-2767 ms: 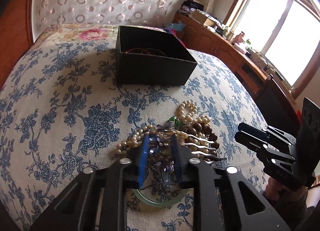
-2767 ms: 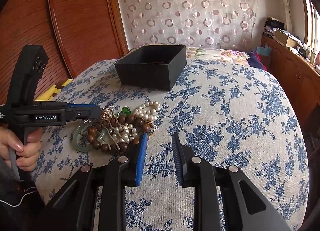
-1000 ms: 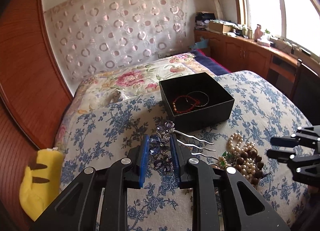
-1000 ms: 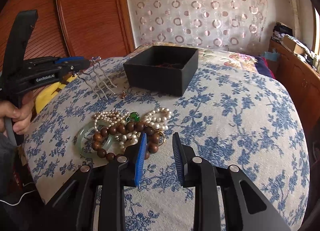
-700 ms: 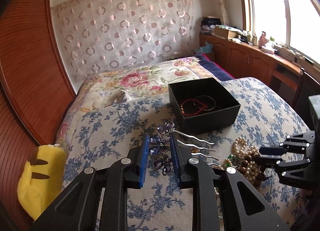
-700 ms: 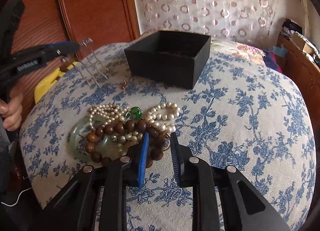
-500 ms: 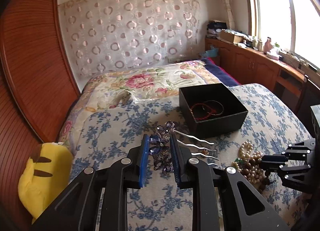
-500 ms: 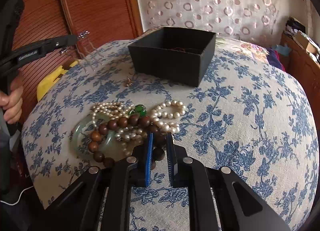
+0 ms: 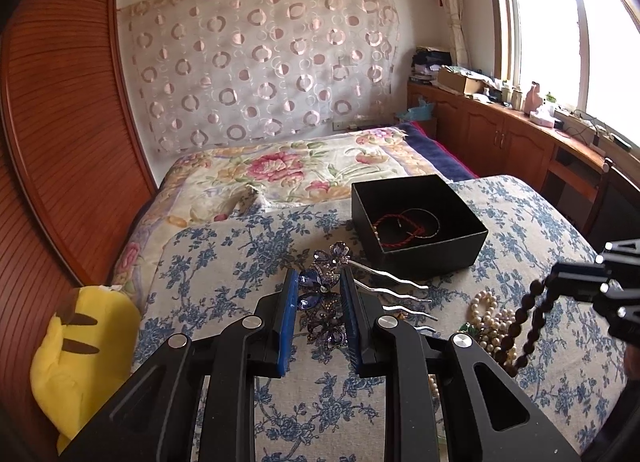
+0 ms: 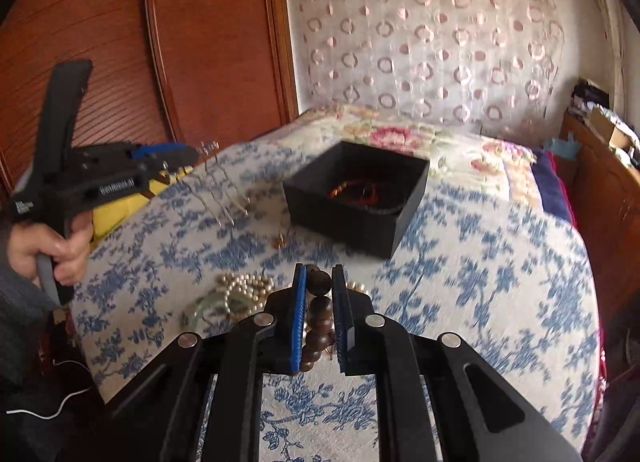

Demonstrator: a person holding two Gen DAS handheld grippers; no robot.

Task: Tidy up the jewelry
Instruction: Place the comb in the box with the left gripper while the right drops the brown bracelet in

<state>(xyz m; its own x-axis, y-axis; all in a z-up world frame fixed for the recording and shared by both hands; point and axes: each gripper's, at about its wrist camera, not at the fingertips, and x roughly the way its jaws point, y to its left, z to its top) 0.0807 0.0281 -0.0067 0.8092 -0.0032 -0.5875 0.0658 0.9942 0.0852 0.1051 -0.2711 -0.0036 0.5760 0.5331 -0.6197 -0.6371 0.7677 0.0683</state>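
Since half a second ago the right hand-held gripper (image 10: 319, 282) has closed on the brown bead bracelet (image 10: 319, 316) and lifted it off the heap; before, its blue pads only straddled the beads on the cloth. At lower centre of the right wrist view the dark beads sit clenched between the two pads, the strand running back toward the camera. In the left wrist view that same strand (image 9: 534, 320) dangles at the right edge below the right hand-held gripper (image 9: 576, 282).

At lower centre of the left wrist view, the left hand-held gripper (image 9: 319, 294) is grasping the purple flower hair comb (image 9: 326, 302), its jewelled blooms pinched between the pads and its wavy silver prongs pointing right. It is held above the bed (image 9: 224, 262), clear of the blue-flowered cover.

Lower right in that view, the pearl necklaces (image 9: 490, 322) lie heaped on the cover just beside the hanging beads. In the right wrist view, a pale green bangle (image 10: 200, 308) lies at the heap's left edge.

Farther off, right of centre, the black box (image 9: 430, 252) stands open on the bed, a red cord bracelet (image 9: 400, 227) inside. A yellow plush toy (image 9: 76, 358) sits at lower left.
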